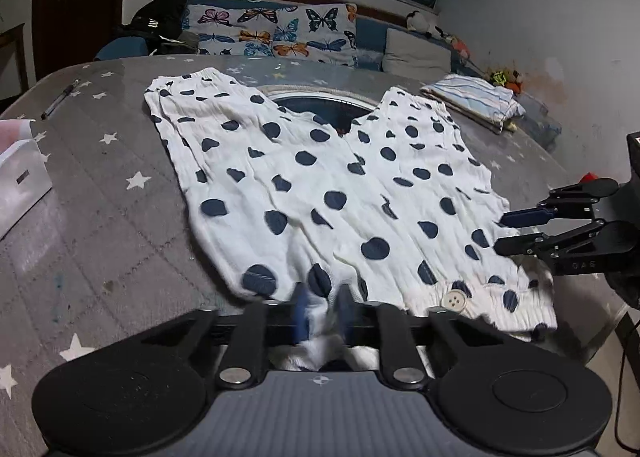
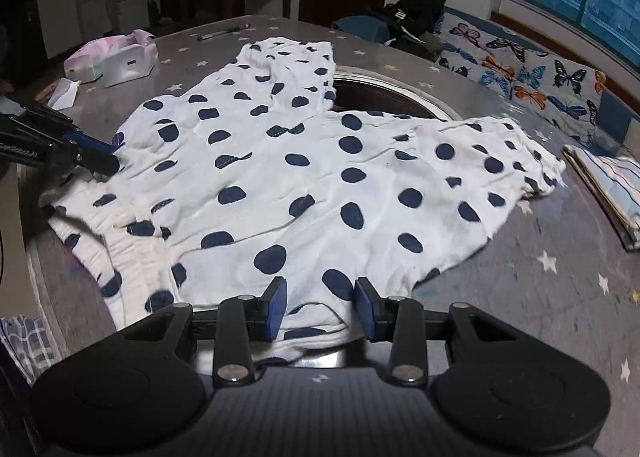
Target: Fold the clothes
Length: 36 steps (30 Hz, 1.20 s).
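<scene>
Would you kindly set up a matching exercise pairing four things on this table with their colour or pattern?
Things:
1. trousers
2. folded cloth
3. box
4. pen

Descriptions:
A. pale stripes
B. white with dark dots
C. dark and slim
D. whitish, with pink on it

Pairs: 1-B, 2-A, 3-D, 4-C

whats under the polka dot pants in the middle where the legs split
Between the legs of the polka dot pants a dark round inset with a pale rim shows in the star-print table. Its near part is covered by fabric.
</scene>
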Available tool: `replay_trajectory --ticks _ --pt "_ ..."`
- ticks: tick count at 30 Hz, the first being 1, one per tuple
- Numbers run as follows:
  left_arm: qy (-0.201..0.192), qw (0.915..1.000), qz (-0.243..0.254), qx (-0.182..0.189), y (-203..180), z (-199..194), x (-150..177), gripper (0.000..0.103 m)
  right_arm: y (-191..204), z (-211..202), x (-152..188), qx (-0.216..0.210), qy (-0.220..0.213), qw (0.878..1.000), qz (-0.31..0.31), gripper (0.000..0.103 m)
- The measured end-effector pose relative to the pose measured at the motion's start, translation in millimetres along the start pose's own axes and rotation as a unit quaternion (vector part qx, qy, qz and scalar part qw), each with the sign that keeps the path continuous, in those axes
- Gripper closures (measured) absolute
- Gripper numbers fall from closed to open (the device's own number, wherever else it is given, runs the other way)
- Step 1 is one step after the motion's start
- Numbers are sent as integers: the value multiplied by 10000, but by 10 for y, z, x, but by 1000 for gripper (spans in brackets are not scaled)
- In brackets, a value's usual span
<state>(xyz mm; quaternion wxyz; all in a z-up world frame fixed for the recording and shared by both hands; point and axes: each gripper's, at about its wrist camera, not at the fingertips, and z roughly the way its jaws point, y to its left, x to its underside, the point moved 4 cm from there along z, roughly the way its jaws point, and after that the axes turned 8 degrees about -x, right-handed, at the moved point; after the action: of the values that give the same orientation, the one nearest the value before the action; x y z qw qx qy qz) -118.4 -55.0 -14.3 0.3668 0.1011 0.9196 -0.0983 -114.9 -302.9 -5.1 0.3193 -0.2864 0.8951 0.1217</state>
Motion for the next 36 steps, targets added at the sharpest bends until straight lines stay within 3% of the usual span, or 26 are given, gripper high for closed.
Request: replay_trajectory --ticks 4,9,14,20,27,36 --pt "30 10000 83 -23 23 -53 18 97 -3 -78 69 46 -2 10000 28 66" --pt "87 9996 250 -30 66 -166 -3 94 82 -195 -5 -32 -163 9999 -24 65" --pt "-50 9997 183 -122 110 -252 -82 93 320 -262 -42 -459 -260 9984 -178 65" --pt "-285 9991 290 -107 26 -166 -188 93 567 -149 21 -820 -54 9959 -388 64" --pt "50 9991 344 -259 113 121 -109 94 619 -165 132 -947 84 9950 -317 61" --pt "131 9979 571 -284 165 9 -22 94 708 -237 234 -1203 224 9922 -248 59"
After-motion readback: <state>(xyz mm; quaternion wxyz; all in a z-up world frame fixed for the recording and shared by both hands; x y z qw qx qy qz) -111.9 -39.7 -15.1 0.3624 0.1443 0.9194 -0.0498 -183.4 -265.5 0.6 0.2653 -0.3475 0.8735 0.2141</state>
